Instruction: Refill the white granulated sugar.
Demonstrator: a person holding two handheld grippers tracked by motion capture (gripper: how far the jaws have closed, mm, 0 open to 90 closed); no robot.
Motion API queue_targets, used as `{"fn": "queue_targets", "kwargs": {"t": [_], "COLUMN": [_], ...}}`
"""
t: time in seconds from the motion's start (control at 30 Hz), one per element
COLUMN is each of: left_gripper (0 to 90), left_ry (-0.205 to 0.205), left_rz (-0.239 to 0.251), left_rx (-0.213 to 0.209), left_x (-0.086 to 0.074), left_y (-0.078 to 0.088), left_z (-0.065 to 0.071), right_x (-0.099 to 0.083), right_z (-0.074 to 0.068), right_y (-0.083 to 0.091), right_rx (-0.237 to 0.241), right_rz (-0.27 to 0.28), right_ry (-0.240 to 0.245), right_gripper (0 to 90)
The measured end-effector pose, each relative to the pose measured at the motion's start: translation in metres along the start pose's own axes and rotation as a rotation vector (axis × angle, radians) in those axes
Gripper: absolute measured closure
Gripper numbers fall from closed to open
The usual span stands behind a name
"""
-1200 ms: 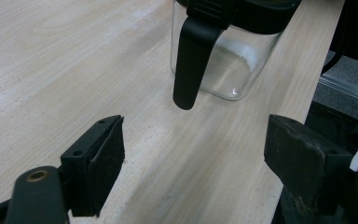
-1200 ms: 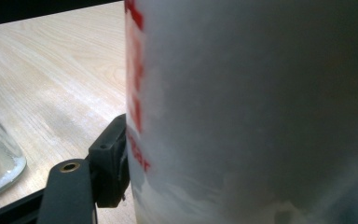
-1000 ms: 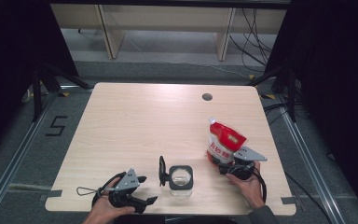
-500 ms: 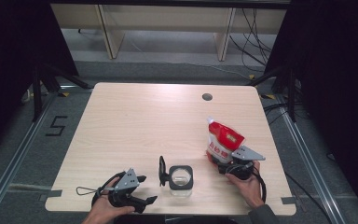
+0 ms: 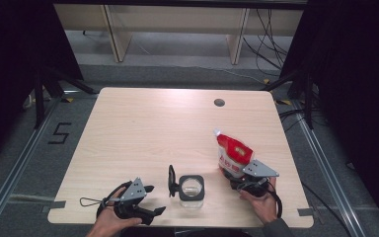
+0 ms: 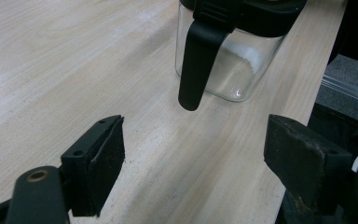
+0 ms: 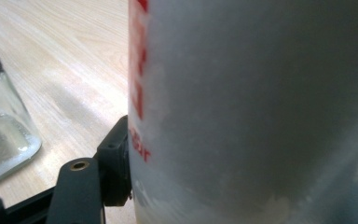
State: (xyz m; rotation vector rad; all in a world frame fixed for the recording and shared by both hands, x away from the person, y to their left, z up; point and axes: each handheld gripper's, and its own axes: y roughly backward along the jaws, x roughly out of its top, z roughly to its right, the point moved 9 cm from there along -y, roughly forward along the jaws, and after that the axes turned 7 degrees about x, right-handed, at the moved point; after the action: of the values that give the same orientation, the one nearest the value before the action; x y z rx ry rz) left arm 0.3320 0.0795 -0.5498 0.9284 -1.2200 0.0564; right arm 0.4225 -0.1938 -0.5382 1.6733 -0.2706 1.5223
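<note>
A red and white pouch (image 5: pixel 234 154) stands upright at the table's front right. My right gripper (image 5: pixel 240 177) holds it low down; its jaws have just been closing with the pouch (image 7: pixel 251 107) between them, and the left pad (image 7: pixel 115 161) presses on its side. A square glass jar (image 5: pixel 191 190) with a black rim stands at the front middle, its black lid (image 5: pixel 171 179) swung open to the left. My left gripper (image 5: pixel 154 199) lies at the front left, open and empty, pointing at the jar (image 6: pixel 226 70) and its hanging black lid (image 6: pixel 195 60).
The pale wooden table (image 5: pixel 153 128) has a round cable hole (image 5: pixel 219 102) near its far edge. The jar (image 7: pixel 0 126) stands close to the left of the pouch. Dark floor, rails and cables surround the table.
</note>
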Motion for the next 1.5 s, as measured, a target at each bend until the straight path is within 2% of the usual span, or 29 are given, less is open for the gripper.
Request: {"fn": "queue_targets", "kwargs": {"t": [0.03, 0.07, 0.1, 0.13, 0.17, 0.2, 0.27, 0.43, 0.47, 0.57, 0.63, 0.67, 0.77, 0.8, 0.83, 0.87, 0.93, 1.03, 1.1, 1.13, 1.17, 1.2, 1.23, 1.27, 1.3, 1.37, 1.43, 1.47, 1.5], "left_gripper": [19.9, 19.8, 19.9, 19.9, 19.9, 19.9, 19.8, 19.8, 19.8, 19.7, 19.7, 19.6, 19.6, 19.6, 19.6, 19.6, 19.6, 19.6, 19.6, 19.6, 19.5, 19.5, 19.5, 19.5, 19.5, 19.5, 19.5, 19.4, 19.5], "left_ry": [-0.006, -0.03, -0.032, -0.027, -0.038, -0.015, -0.007, -0.048, -0.039, -0.049, 0.0, 0.004, -0.017, -0.019, -0.026, -0.01, -0.007, -0.018, -0.037, -0.06, -0.025, -0.024, -0.01, -0.013, -0.03, -0.029, -0.013, -0.018, -0.013], "left_rz": [0.001, -0.003, 0.003, 0.004, 0.002, -0.011, -0.003, -0.007, -0.001, -0.008, -0.004, -0.001, -0.006, -0.015, -0.019, -0.007, -0.008, -0.008, -0.009, -0.018, -0.02, -0.016, -0.006, -0.01, -0.021, -0.031, -0.016, -0.017, -0.013], "left_rx": [0.004, 0.007, 0.004, 0.003, 0.005, 0.008, 0.01, 0.008, 0.002, 0.009, 0.01, 0.01, 0.012, 0.018, 0.02, 0.014, 0.013, 0.014, 0.014, 0.022, 0.024, 0.021, 0.015, 0.014, 0.02, 0.013, 0.009, 0.009, 0.012], "left_x": [0.0, 0.0, 0.0, 0.0, 0.0, -0.001, -0.001, -0.001, -0.001, -0.001, -0.001, -0.001, -0.001, -0.002, -0.003, -0.001, -0.001, -0.001, -0.001, -0.002, -0.003, -0.003, -0.002, -0.002, -0.004, -0.005, -0.003, -0.003, -0.003], "left_y": [0.0, 0.0, 0.0, 0.0, 0.0, 0.001, 0.0, 0.001, 0.0, 0.001, 0.0, 0.0, 0.001, 0.001, 0.001, 0.001, 0.002, 0.002, 0.002, 0.002, 0.002, 0.001, 0.001, 0.001, 0.001, 0.0, -0.002, -0.001, -0.002], "left_z": [-0.001, -0.003, -0.003, -0.003, -0.004, -0.003, -0.002, -0.005, -0.004, -0.005, -0.003, -0.003, -0.005, -0.006, -0.007, -0.005, -0.004, -0.006, -0.007, -0.009, -0.007, -0.006, -0.004, -0.004, -0.005, -0.004, -0.001, -0.001, -0.001], "right_x": [0.001, 0.003, 0.003, 0.006, 0.006, 0.006, 0.01, 0.017, 0.017, 0.018, 0.019, 0.018, 0.017, 0.018, 0.017, 0.017, 0.018, 0.019, 0.018, 0.019, 0.017, 0.018, 0.016, 0.018, 0.017, 0.016, 0.014, 0.015, 0.013], "right_z": [-0.002, -0.002, -0.004, -0.002, -0.003, -0.002, -0.005, -0.013, -0.015, -0.02, -0.022, -0.023, -0.026, -0.026, -0.027, -0.027, -0.028, -0.031, -0.033, -0.033, -0.034, -0.033, -0.035, -0.034, -0.034, -0.036, -0.037, -0.037, -0.038], "right_y": [0.001, 0.002, 0.004, 0.006, 0.009, 0.011, 0.018, 0.038, 0.041, 0.05, 0.055, 0.056, 0.06, 0.06, 0.061, 0.062, 0.064, 0.068, 0.073, 0.074, 0.075, 0.077, 0.078, 0.079, 0.081, 0.082, 0.082, 0.082, 0.082], "right_rx": [0.008, 0.012, 0.012, 0.003, 0.002, -0.017, -0.029, -0.078, -0.085, -0.098, -0.126, -0.124, -0.132, -0.14, -0.144, -0.152, -0.154, -0.176, -0.185, -0.197, -0.195, -0.217, -0.212, -0.231, -0.25, -0.272, -0.286, -0.279, -0.288], "right_rz": [0.004, 0.013, 0.015, 0.028, 0.017, 0.003, -0.005, -0.027, -0.032, -0.047, -0.062, -0.072, -0.087, -0.09, -0.096, -0.097, -0.105, -0.131, -0.136, -0.145, -0.157, -0.164, -0.174, -0.177, -0.18, -0.201, -0.222, -0.239, -0.244], "right_ry": [-0.002, -0.009, -0.03, 0.001, 0.022, 0.071, 0.122, 0.26, 0.285, 0.339, 0.378, 0.406, 0.416, 0.447, 0.44, 0.45, 0.48, 0.529, 0.537, 0.573, 0.571, 0.612, 0.61, 0.658, 0.669, 0.715, 0.743, 0.783, 0.779], "right_gripper": [36.4, 36.4, 36.5, 36.5, 36.5, 36.5, 36.5, 36.5, 36.5, 36.6, 36.6, 36.6, 36.6, 36.6, 36.7, 36.6, 36.7, 36.7, 36.7, 36.7, 36.7, 36.7, 36.7, 36.8, 36.8, 36.8, 36.8, 36.8, 36.9]}}
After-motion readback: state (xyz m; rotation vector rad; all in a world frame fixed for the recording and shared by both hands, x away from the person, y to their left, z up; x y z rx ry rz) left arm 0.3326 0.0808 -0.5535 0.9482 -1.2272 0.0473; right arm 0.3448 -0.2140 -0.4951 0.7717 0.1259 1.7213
